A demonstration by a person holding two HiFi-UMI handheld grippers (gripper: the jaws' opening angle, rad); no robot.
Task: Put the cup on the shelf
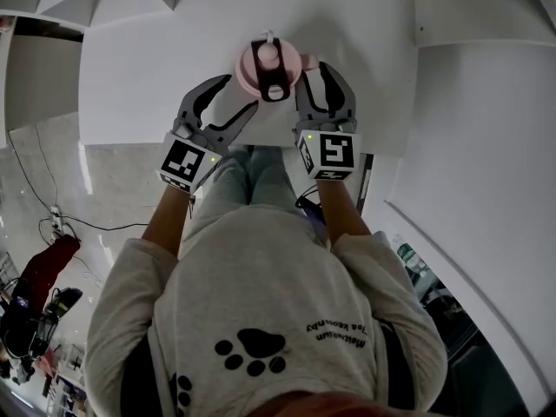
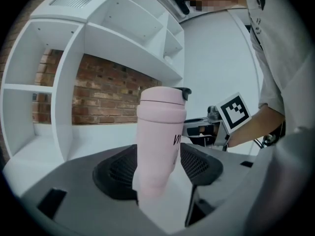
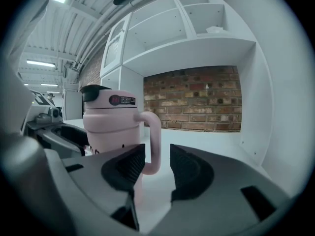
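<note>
The pink cup (image 1: 268,66) stands upright on the white shelf (image 1: 148,68). The left gripper (image 1: 233,96) is spread wide around the cup's body. The right gripper (image 1: 320,75) is also spread, and the cup's handle (image 3: 154,141) sits loosely between its pads.

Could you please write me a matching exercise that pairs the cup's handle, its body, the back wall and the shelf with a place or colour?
1. cup handle
2. cup body
3. back wall
4. shelf

A. white
B. between the right tongs
C. red brick
D. between the left tongs

Pairs: 1-B, 2-D, 3-C, 4-A
</note>
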